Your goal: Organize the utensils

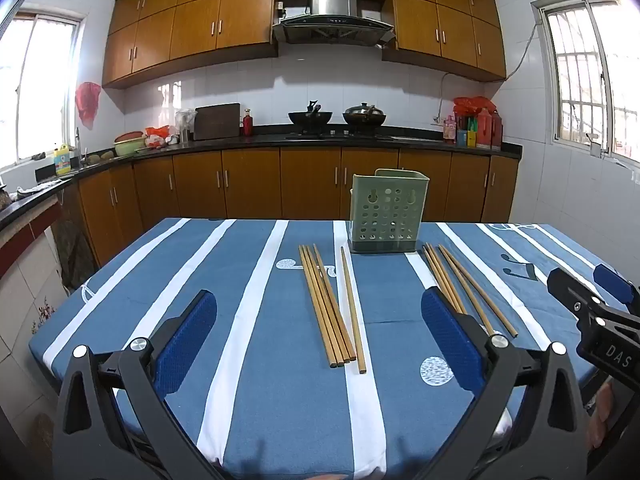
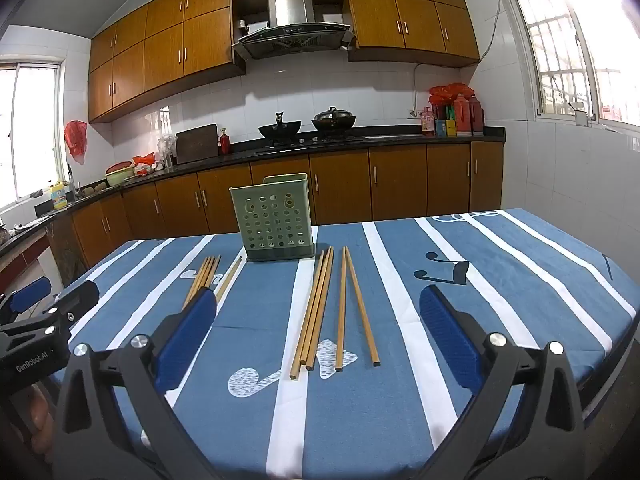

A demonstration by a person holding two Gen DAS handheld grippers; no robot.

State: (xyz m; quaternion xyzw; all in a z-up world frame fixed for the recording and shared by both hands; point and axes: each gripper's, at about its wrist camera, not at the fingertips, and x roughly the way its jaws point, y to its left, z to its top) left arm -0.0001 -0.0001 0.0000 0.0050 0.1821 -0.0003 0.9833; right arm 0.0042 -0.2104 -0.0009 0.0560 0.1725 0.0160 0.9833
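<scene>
Both tongs wide and empty, wooden chopsticks lying ahead of each, pointing at the green holder.

The left gripper has its blue-padded jaws spread wide with nothing between them; the left bundle of bamboo-coloured wooden chopsticks lies straight ahead of it, long axis running away toward the pale green perforated plastic utensil holder, near ends toward the tongs. The right gripper is likewise wide and empty, level over the blue white-striped tablecloth; the right group of chopsticks lies lengthwise before it, far tips just short of the holder. Each bundle sits nearer its own hand. I judge a grasp needs jaws turned across the sticks.
</scene>
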